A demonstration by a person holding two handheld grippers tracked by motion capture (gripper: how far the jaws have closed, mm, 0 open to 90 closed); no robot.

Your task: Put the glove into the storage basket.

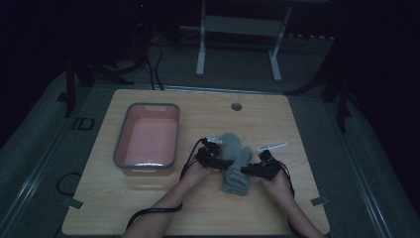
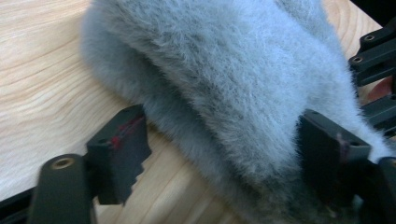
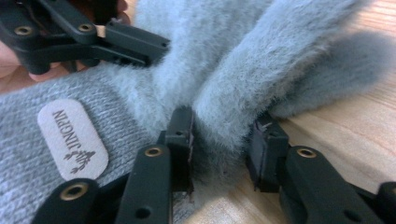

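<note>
A grey fuzzy mitten [image 1: 235, 163] with a knit cuff and a pale label [image 3: 72, 137] lies on the wooden table [image 1: 148, 198], right of centre. My left gripper [image 1: 218, 157] reaches it from the left. In the left gripper view the mitten's furry body [image 2: 224, 70] sits between the jaws of that gripper [image 2: 224, 154]; the right pad [image 2: 327, 144] is sunk in the fur, while the left pad [image 2: 119, 144] stands just off it. My right gripper [image 1: 250, 169] comes from the right. Its jaws [image 3: 222, 144] pinch a furry lobe of the mitten [image 3: 261, 70].
A pink bin with a grey rim [image 1: 119, 144] stands on the left of the table. Small clear plastic pieces [image 1: 272, 145] lie just beyond the mitten. A round hole [image 1: 236, 106] sits near the far edge. A white table frame [image 1: 237, 29] stands on the floor behind.
</note>
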